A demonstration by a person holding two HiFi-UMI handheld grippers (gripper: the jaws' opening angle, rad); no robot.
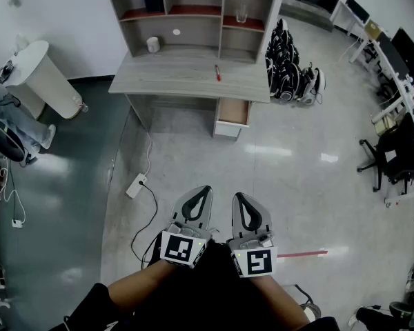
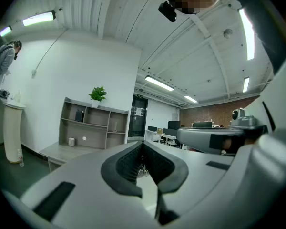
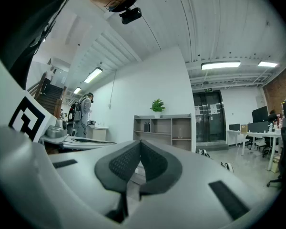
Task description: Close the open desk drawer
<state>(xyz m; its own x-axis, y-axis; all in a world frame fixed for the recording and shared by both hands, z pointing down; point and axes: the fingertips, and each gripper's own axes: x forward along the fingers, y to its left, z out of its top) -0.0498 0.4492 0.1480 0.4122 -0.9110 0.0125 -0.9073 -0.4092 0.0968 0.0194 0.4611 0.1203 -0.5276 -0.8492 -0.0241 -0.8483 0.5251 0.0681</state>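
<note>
left gripper jaws together, empty; right gripper jaws together, empty, well apart from open drawer

Desk drawer pulled open beneath grey desk's right end.

My rig: two handheld grippers, worn with dark clothing.

The pale grey plastic left gripper and its twin, the right gripper, have smooth shells and black ribbed jaw pads. Each carries a white cube printed with black square markers. Behind them I see black clothing.
</note>
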